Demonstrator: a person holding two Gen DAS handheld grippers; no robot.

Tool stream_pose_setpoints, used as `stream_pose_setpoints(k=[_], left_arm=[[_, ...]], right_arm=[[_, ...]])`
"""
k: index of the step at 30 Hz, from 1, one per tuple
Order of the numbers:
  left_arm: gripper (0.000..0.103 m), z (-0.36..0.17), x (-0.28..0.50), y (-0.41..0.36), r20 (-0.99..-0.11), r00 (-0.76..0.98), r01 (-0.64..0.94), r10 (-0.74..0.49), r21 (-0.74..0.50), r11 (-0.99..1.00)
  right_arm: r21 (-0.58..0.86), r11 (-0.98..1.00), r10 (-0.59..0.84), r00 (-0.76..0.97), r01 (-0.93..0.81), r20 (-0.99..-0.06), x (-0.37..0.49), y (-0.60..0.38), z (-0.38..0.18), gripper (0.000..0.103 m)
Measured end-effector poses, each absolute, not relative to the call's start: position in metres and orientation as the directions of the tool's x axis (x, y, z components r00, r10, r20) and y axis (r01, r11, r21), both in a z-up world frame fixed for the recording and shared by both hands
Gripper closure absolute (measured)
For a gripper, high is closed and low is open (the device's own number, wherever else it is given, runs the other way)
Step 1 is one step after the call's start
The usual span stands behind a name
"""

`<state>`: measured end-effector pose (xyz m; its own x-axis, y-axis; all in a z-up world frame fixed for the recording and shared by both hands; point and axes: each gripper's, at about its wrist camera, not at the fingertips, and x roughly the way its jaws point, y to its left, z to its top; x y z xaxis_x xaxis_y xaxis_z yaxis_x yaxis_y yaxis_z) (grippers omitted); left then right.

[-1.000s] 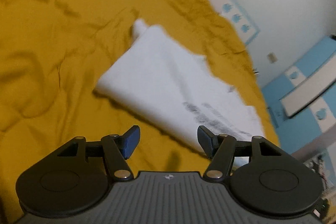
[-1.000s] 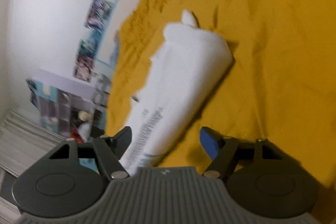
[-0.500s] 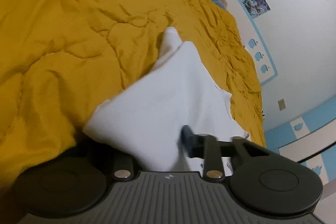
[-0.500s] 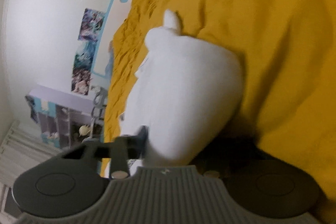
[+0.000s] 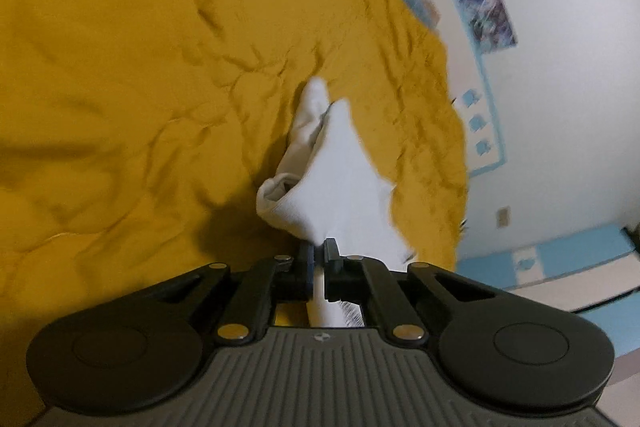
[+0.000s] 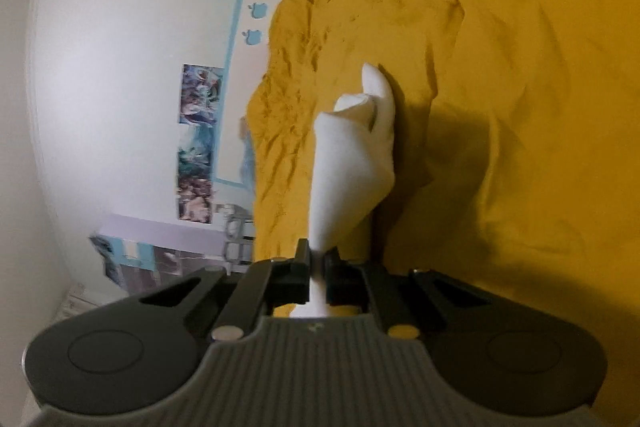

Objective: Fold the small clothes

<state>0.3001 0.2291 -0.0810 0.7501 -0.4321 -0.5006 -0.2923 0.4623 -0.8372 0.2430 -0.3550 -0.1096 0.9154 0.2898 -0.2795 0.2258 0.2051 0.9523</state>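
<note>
Left wrist view: left gripper (image 5: 319,254) closed tight on the near edge of a white garment (image 5: 340,171), cloth pinched between the two pads and trailing back under the jaws, with a strip of dark printed lettering just visible beside the right finger. Jaws just drawn together from wide apart, the cloth between them. Garment bunched into a narrow wedge, stretching away from the pads across a yellow quilt (image 5: 140,75); far end tapering to a rounded tip, near left side showing an open hem or cuff. Dark shadow on the quilt just left of the pinch. White wall (image 5: 568,75) at right with blurred posters (image 5: 486,13) and a blue-bordered panel.

Right wrist view: right gripper (image 6: 317,259) likewise clamped on the white garment (image 6: 352,155), a thin neck of cloth squeezed between the pads and widening beyond them. Jaws just closed from a wide spread, with the cloth caught between. Garment lifted into a cone, its far end folded into two rounded points, resting against the yellow quilt (image 6: 520,67). Shadow to its right. White wall (image 6: 120,47) at left with posters (image 6: 198,143); shelves below, too blurred for detail.
</note>
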Motion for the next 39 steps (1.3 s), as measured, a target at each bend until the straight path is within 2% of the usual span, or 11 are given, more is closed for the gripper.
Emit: stream_pose_setpoints(k=[2,3,4,9,16,25,30,31,33,37,39], left_arm=[[0.099,-0.090,0.296,0.228,-0.530,0.733,-0.309,-0.426,-0.818,0.485],[0.098,-0.096,0.293,0.227,-0.526,0.730,-0.299,-0.437,-0.820,0.487],[0.098,-0.102,0.291,0.224,-0.523,0.725,-0.289,-0.449,-0.822,0.491],[0.072,-0.118,0.304,0.203,-0.546,0.727,-0.276,-0.416,-0.788,0.551],[0.063,-0.124,0.321,0.202,-0.496,0.756,-0.258,-0.426,-0.825,0.503],[0.033,-0.094,0.279,0.203,-0.409,0.832,-0.133,-0.375,-0.803,0.581],[0.034,-0.106,0.318,0.194,-0.474,0.814,-0.209,-0.337,-0.779,0.591],[0.037,-0.110,0.325,0.190,-0.516,0.800,-0.228,-0.306,-0.733,0.641],[0.063,-0.122,0.324,0.186,-0.598,0.767,-0.305,-0.232,-0.658,0.688],[0.069,-0.111,0.298,0.179,-0.634,0.762,-0.341,-0.130,-0.564,0.752],[0.069,-0.109,0.285,0.185,-0.615,0.775,-0.351,-0.143,-0.608,0.713]], right_arm=[[0.932,0.241,0.291,0.896,0.271,-0.336,0.241,-0.354,-0.112,0.089],[0.915,0.262,0.293,0.879,0.306,-0.377,0.239,-0.352,-0.117,0.056],[0.900,0.277,0.310,0.855,0.337,-0.416,0.237,-0.350,-0.124,0.047],[0.896,0.347,0.343,0.851,0.278,-0.397,0.238,-0.338,-0.136,0.049],[0.942,0.252,0.346,0.889,0.221,-0.301,0.265,-0.345,-0.164,0.051],[0.947,0.261,0.353,0.894,0.189,-0.276,0.269,-0.339,-0.164,0.045],[0.932,0.322,0.349,0.894,0.168,-0.282,0.273,-0.334,-0.162,0.045],[0.932,0.320,0.349,0.894,0.168,-0.281,0.275,-0.335,-0.162,0.045],[0.933,0.318,0.349,0.895,0.167,-0.279,0.275,-0.336,-0.163,0.045],[0.934,0.317,0.351,0.895,0.165,-0.277,0.277,-0.336,-0.164,0.045],[0.934,0.318,0.351,0.895,0.164,-0.276,0.278,-0.336,-0.164,0.044]])
